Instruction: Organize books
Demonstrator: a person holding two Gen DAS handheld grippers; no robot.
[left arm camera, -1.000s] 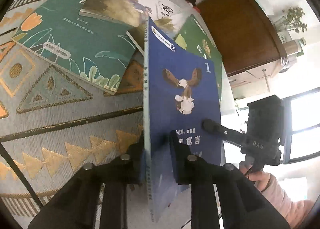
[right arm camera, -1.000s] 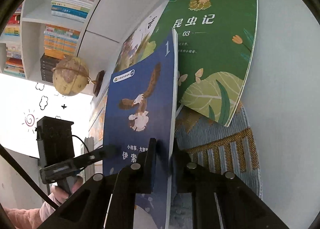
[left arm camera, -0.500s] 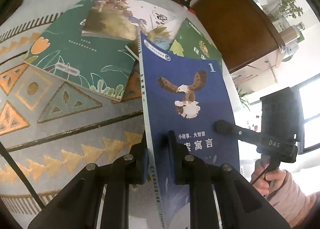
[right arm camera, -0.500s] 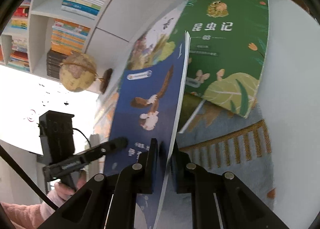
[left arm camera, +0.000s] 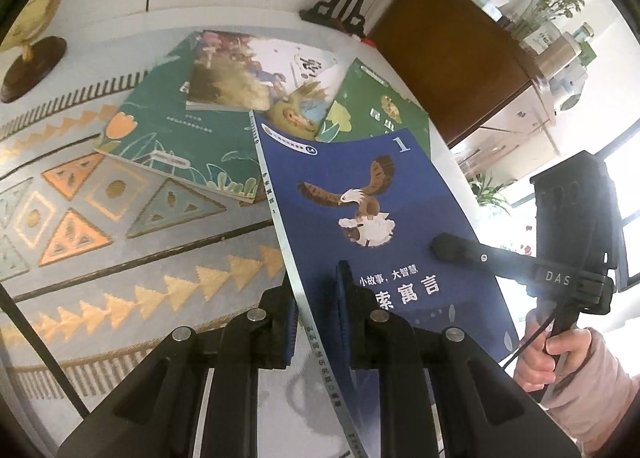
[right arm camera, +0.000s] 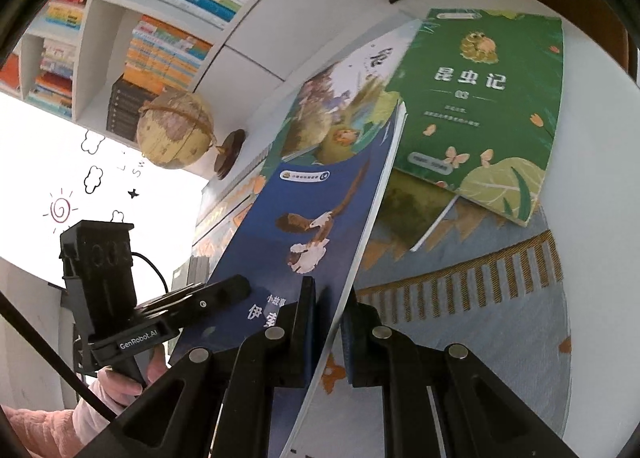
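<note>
Left wrist view, grip: the left gripper (left arm camera: 316, 318) is pinching the spine edge of the blue book (left arm camera: 372, 218), one pad on each cover.
Left wrist view, book position: the blue book is hanging clear of the patterned rug (left arm camera: 120, 258), with its long axis running away from the fingers toward the pile of books (left arm camera: 224, 106) lying flat beyond.
Left wrist view, other hand: the right gripper (left arm camera: 448, 248) is reaching in from the right, its tip lying on the front cover.
Right wrist view, grip: the right gripper (right arm camera: 328, 322) is clamping the page edge opposite the spine.
Right wrist view, surroundings: the green book (right arm camera: 484, 114) is lying flat on the rug just beyond; the bookshelf (right arm camera: 152, 34) is standing well apart at upper left, behind the globe (right arm camera: 176, 134).
Relation for next move: both grippers are sharing the near short end, so neither looks nearer; the free far end is probably what leads toward the shelf.
</note>
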